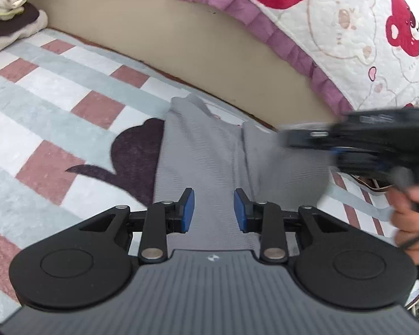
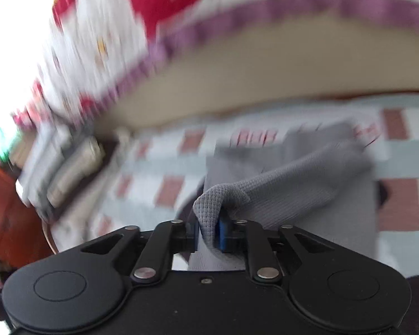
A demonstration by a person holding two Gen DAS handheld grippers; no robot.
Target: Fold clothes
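The right gripper (image 2: pixel 209 231) pinches a fold of the grey garment (image 1: pixel 209 150), which lies below the wide-open, empty left gripper (image 1: pixel 213 209).

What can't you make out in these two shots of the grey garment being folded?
- Left wrist view: right gripper motion-blurred, so its grip on the grey garment is unclear.
- Right wrist view: folded pile smeared by blur.
- Both views: garment's near end hidden behind the gripper bodies.

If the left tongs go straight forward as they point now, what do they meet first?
Most likely the grey garment: it lies spread directly ahead between the open fingers of the left tongs. Beyond it stands the beige bed side. Depth is unclear.
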